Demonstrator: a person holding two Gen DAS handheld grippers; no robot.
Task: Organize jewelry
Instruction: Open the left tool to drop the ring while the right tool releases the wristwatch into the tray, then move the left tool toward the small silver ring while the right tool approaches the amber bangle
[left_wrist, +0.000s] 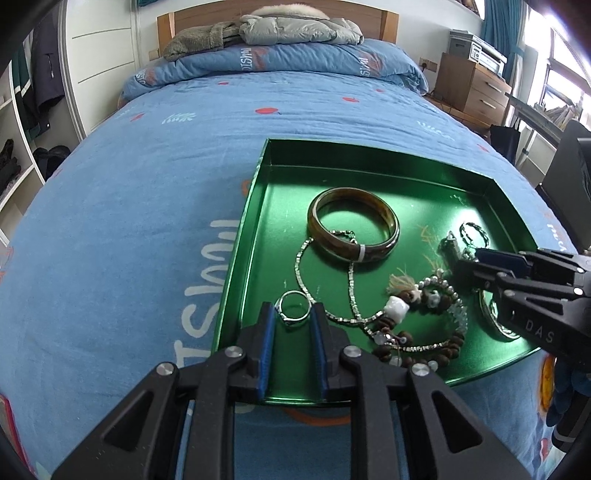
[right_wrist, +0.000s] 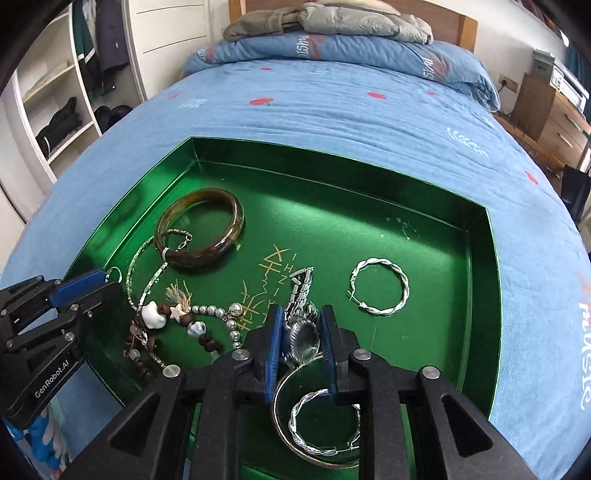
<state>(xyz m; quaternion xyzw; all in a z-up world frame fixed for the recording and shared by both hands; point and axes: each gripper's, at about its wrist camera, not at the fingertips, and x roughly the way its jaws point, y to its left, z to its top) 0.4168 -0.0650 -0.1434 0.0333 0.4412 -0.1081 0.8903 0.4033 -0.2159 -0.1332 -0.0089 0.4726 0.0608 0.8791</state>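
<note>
Partly hidden btwn right gripper (right_wrist: 301, 345) fingers: watch (right_wrist: 304, 338), lower strap unseen.

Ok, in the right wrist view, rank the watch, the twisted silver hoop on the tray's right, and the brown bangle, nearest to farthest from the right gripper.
1. Watch, between the right gripper fingers.
2. Twisted silver hoop, ahead to the right.
3. Brown bangle, far left of the green tray.

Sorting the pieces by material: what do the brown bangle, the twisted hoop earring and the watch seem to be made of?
Brown bangle: translucent, glossy, mottled amber-brown; looks like resin, horn or stone. Twisted hoop earring: bright silvery metal, rope-twisted, polished. Watch: silver-toned metal with a linked band and fluted bezel, probably steel; it sits between the right gripper's fingers.
</note>
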